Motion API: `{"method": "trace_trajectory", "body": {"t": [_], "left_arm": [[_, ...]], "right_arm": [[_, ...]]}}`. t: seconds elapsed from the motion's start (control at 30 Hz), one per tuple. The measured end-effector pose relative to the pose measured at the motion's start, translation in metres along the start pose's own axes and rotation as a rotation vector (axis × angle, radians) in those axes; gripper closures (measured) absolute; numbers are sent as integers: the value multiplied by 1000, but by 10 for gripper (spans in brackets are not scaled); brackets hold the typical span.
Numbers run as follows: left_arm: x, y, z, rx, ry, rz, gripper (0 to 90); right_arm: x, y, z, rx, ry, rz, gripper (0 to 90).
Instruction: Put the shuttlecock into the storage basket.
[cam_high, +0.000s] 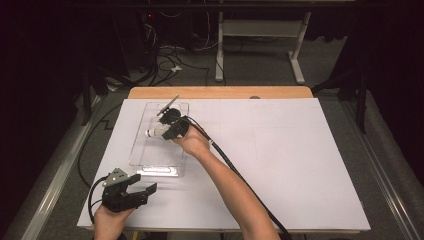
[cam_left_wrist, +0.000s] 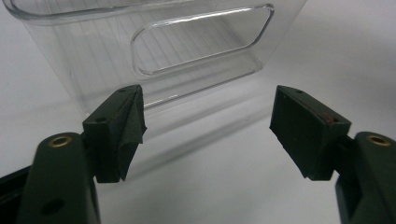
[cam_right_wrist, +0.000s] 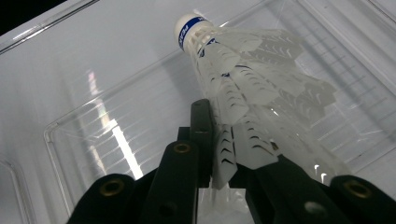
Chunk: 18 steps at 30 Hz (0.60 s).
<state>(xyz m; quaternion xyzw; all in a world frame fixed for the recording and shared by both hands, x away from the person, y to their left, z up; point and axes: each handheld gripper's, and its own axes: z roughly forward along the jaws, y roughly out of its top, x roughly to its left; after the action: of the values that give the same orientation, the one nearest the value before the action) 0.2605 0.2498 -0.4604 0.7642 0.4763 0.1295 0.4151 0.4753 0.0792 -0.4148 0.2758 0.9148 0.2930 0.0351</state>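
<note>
A white sheet covers the wooden table (cam_high: 220, 92), with dark floor, cables and a table frame beyond it. Toward the left of the sheet lies a clear plastic bin (cam_high: 145, 152), and everything turns on it. The right gripper (cam_high: 172, 131) reaches into the bin's far half with its jaws closed tight on the skirt of a white shuttlecock (cam_right_wrist: 243, 93). From the pinching fingers (cam_right_wrist: 201, 135) the shuttlecock's long axis runs straight ahead, its cork nose pointing away from the grip, above the ribbed bin floor; whether it touches the floor I cannot tell. I would guess the next move is to set it down or lift it out, so the right hand is clearly the one at work. The shuttlecock has pale feathers and a blue band round its cork. The left gripper (cam_high: 131, 192) rests just outside the bin's near end wall, jaws spread wide and empty.
</note>
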Motion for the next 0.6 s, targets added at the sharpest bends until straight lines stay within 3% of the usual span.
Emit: {"method": "trace_trajectory", "body": {"t": [0.6], "left_arm": [[0,0,0,3,0,2,272]], "right_arm": [[-2,0,-3,8,9,23,703]]}}
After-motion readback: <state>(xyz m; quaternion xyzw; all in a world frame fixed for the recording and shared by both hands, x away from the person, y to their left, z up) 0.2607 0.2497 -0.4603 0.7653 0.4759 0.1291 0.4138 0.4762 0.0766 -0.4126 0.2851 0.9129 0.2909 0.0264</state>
